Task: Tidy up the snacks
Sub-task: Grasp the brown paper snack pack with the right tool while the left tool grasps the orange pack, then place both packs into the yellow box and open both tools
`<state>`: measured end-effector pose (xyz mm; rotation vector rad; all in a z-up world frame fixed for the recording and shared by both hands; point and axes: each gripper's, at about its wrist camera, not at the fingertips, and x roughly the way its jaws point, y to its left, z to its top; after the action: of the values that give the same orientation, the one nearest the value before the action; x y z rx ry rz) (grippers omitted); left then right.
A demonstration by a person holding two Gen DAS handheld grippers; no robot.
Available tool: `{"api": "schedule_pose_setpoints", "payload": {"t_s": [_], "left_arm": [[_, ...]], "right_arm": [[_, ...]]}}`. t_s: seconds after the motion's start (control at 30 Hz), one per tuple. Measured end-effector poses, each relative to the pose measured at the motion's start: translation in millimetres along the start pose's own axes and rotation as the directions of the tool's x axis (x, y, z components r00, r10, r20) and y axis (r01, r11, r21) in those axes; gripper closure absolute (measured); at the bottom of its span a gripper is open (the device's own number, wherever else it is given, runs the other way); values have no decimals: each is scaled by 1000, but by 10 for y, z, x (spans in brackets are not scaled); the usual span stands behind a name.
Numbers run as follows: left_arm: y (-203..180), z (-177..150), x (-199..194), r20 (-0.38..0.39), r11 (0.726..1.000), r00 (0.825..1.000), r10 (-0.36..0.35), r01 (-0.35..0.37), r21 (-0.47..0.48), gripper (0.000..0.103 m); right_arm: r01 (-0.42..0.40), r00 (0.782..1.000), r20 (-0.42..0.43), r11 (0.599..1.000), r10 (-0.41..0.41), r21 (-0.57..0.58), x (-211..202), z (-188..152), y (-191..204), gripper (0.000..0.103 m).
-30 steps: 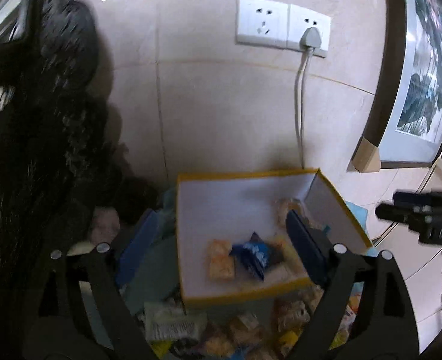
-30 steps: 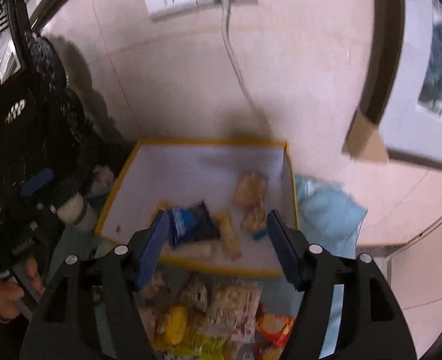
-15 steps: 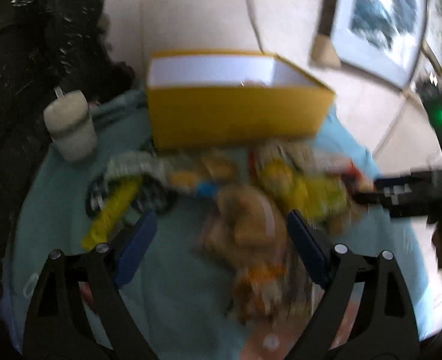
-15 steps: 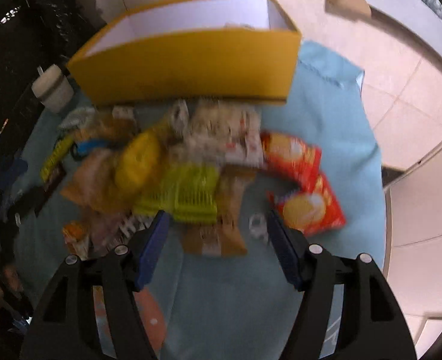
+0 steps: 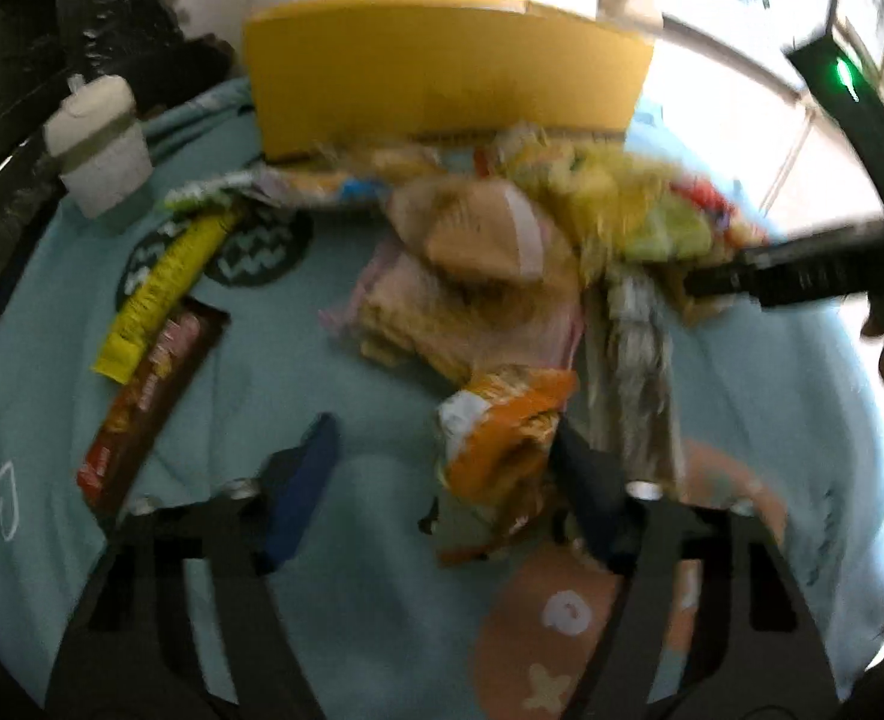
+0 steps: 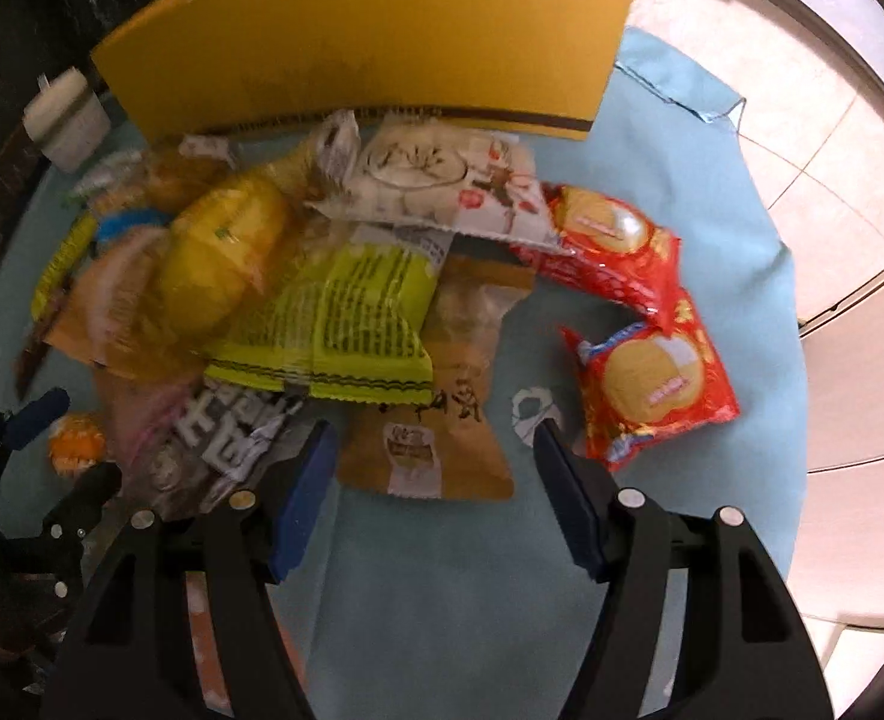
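A yellow box (image 5: 442, 72) stands at the far side of a light blue cloth (image 5: 298, 348), also in the right wrist view (image 6: 370, 60). A pile of snack packets lies in front of it. My left gripper (image 5: 442, 480) is open, low over the cloth, with an orange packet (image 5: 502, 426) between its fingers. My right gripper (image 6: 433, 474) is open and empty, with a brown packet (image 6: 436, 414) just ahead between its fingers. A yellow-green packet (image 6: 346, 318) and two red packets (image 6: 652, 384) lie nearby. The right gripper also shows at the right in the left wrist view (image 5: 802, 270).
A white lidded cup (image 5: 100, 144) stands left of the box. A long yellow bar (image 5: 166, 288) and a brown bar (image 5: 148, 402) lie on the cloth at left. Pale floor tiles (image 6: 832, 180) lie beyond the cloth's right edge.
Both grippers have swung from above the box down toward the snack pile. The left one has closed in on the orange packet, the right one on the brown packet.
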<state>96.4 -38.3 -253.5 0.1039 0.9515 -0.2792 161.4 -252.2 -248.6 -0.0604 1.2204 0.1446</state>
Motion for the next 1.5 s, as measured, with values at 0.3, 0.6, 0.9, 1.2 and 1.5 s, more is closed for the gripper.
{"api": "schedule_pose_setpoints", "payload": {"t_s": [0.3, 0.6, 0.9, 1.2, 1.5], "left_arm": [[124, -50, 14, -21, 997, 997, -75, 75, 2, 65], [110, -53, -255, 43, 996, 995, -90, 90, 10, 65], [108, 87, -629, 150, 995, 984, -98, 99, 2, 65], [129, 533, -1059, 290, 996, 953, -90, 94, 2, 65], [184, 1630, -1394, 437, 991, 897, -63, 107, -76, 65]], "right_arm": [[-30, 1000, 7, 999, 30, -27, 61, 32, 71, 66], [-145, 989, 22, 986, 144, 81, -178, -289, -188, 73], [-210, 975, 102, 972, 199, 109, -643, -504, -267, 73], [-281, 931, 265, 957, 253, 75, -1311, -232, -210, 73], [-271, 853, 450, 961, 263, -49, -2188, 701, -199, 73]]}}
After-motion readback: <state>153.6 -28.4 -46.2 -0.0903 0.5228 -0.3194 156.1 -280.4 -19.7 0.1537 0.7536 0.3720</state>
